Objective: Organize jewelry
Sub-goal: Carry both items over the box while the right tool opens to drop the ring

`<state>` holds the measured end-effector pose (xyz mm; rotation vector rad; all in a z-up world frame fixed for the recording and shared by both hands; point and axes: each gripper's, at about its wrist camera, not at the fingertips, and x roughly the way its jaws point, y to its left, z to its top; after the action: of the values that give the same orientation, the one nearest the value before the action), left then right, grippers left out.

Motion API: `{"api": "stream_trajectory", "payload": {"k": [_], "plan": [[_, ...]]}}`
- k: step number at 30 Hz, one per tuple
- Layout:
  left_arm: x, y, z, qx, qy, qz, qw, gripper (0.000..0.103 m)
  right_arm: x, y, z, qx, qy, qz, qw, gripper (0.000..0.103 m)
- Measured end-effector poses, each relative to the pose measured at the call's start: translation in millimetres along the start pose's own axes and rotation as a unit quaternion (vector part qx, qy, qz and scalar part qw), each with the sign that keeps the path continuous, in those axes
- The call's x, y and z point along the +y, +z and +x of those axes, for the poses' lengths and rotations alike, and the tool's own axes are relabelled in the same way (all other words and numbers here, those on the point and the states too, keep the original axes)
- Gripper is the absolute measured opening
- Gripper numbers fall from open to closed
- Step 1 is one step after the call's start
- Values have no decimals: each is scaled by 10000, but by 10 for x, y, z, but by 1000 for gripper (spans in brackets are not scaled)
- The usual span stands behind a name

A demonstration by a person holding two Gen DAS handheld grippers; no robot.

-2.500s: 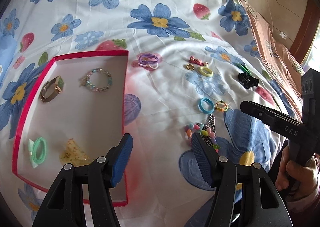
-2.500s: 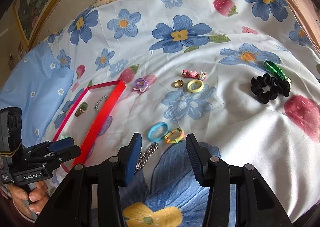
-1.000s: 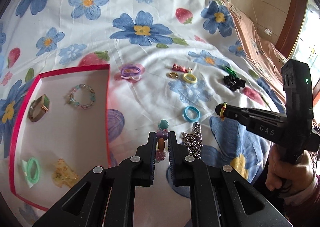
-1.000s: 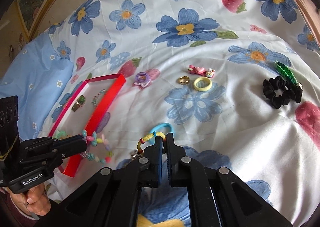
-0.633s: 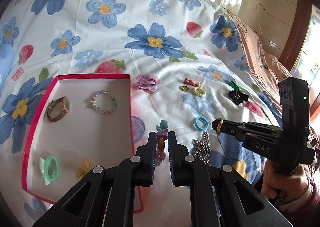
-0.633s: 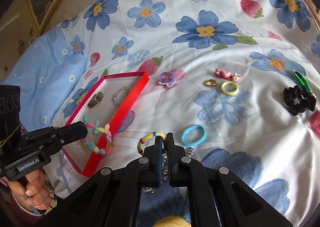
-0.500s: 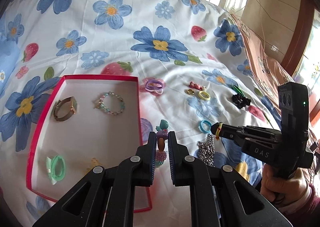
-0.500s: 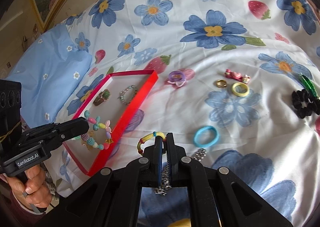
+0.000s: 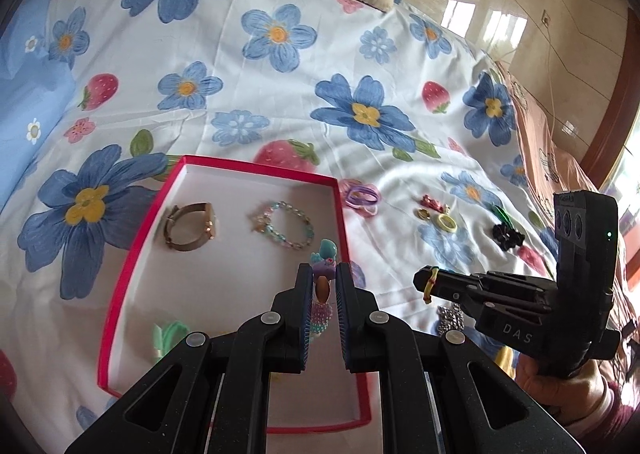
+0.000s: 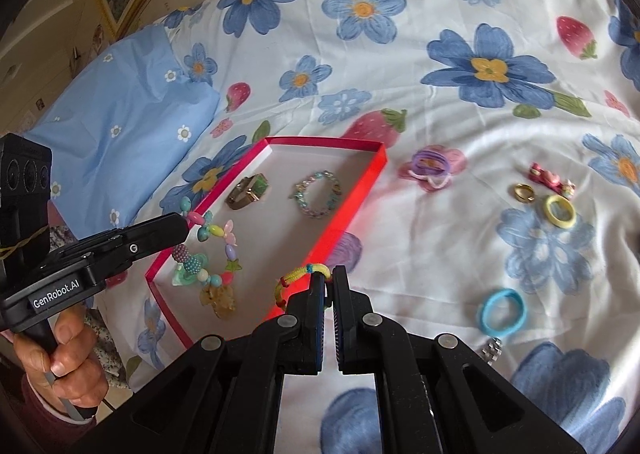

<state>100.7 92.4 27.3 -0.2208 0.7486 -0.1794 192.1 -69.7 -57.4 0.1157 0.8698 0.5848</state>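
The red-rimmed tray [image 9: 120, 274] lies on the flowered bedsheet [image 9: 280, 102], its long right wall [image 10: 352, 210] standing between the tray floor and the loose pieces farther right. The middle of the tray floor is bare.

The left tool [image 9: 323, 286] is clamped on a chunky beaded bracelet [image 10: 212, 250], which hangs from its tip over the near end of the tray. The right tool [image 10: 327, 286] is pinched shut on a thin yellow cord bracelet [image 10: 296, 280], just beside the tray's right wall.

In the tray lie a watch [image 9: 192, 228], a pale beaded bracelet [image 9: 286, 224], a mint green ring-shaped piece [image 9: 170, 334] and an amber piece [image 10: 218, 300], the last two partly covered by the hanging beads and the left tool.

On the sheet lie purple hair ties [image 10: 430, 166], a gold ring [image 10: 524, 192], a yellow ring [image 10: 560, 211], a red clip [image 10: 550, 176], a blue hair tie [image 10: 502, 312], a black scrunchie [image 9: 507, 236] and a metal chain [image 10: 491, 348], largely hidden.
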Motion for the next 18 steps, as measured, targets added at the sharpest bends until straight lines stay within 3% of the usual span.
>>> {"api": "stream_trajectory", "payload": {"k": [18], "plan": [[581,165,395,198,121,-617,9978,10,290,284,830,488,226,-325,9980,3]]}}
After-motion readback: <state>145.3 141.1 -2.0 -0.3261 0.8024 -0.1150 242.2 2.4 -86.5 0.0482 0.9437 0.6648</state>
